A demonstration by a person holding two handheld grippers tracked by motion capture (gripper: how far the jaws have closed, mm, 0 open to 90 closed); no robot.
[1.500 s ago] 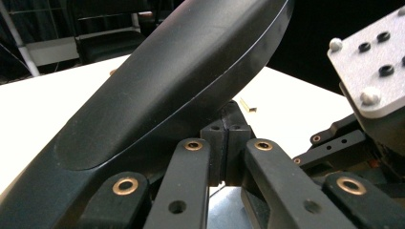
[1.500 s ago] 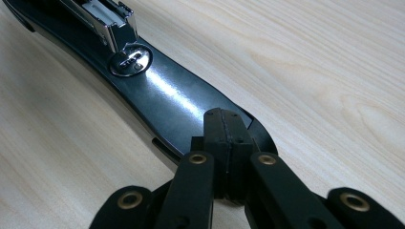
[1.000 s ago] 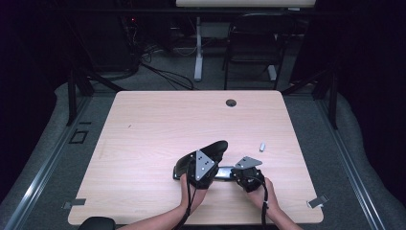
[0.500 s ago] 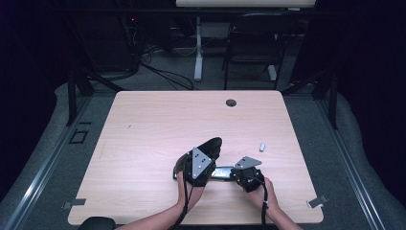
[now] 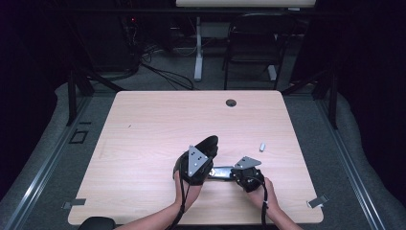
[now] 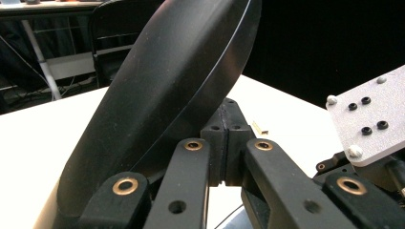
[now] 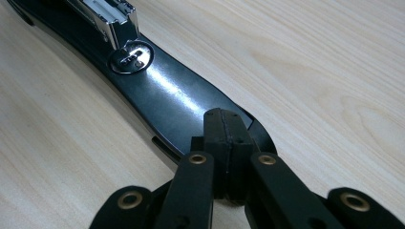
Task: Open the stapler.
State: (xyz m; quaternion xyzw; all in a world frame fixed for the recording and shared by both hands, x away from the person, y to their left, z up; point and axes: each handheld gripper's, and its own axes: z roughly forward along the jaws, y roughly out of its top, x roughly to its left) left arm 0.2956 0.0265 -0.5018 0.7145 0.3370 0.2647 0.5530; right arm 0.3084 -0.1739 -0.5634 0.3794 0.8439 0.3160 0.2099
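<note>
Black plastic and bright steel marked the stapler (image 5: 210,163), lying near the table's (image 5: 143,124) front edge with its lid (image 6: 167,95) swung up. The left gripper (image 5: 203,155) was closed, jaws pressed together beside that raised lid; the right gripper (image 7: 224,138) was clamped shut over the base (image 7: 167,90), pinning it flat. Opening looked nearly done; next probably came loading, with a small staple strip (image 5: 262,146) lying nearby.
</note>
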